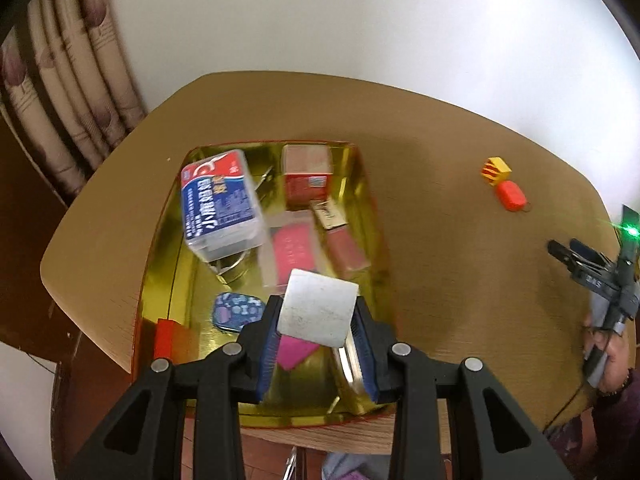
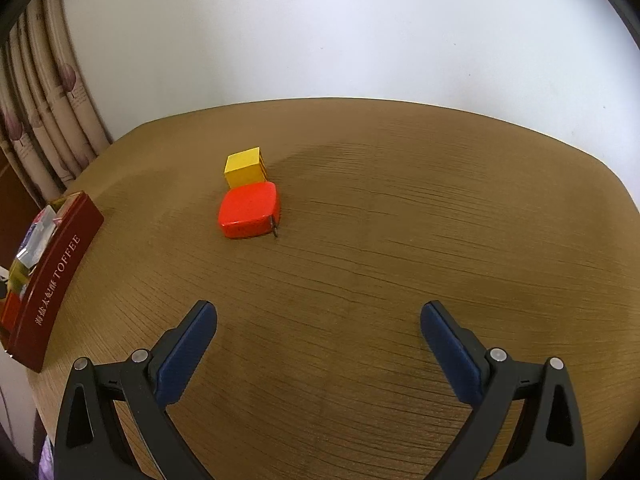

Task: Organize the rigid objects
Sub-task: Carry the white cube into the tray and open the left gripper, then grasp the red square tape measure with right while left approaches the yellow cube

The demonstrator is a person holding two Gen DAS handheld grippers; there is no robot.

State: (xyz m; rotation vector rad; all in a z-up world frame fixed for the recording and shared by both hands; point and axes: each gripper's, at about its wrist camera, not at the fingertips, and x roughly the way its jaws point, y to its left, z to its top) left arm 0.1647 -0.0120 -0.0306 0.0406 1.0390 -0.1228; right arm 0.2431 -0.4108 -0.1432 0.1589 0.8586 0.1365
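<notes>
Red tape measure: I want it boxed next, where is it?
The red tape measure lies on the bare table, touching the yellow block, ahead of the right gripper.

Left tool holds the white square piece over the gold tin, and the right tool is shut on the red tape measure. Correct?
Not quite. The left tool does hold the white square piece over the gold tin, but the right wrist view shows the right tool open, well short of the red tape measure.

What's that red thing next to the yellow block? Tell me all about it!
The red thing looks like a small tape measure: a glossy, rounded square case, probably plastic, lying flat on the wooden table. A little metal tip pokes out at its lower right corner. Its far edge touches the yellow block. No gripper touches it.
</notes>
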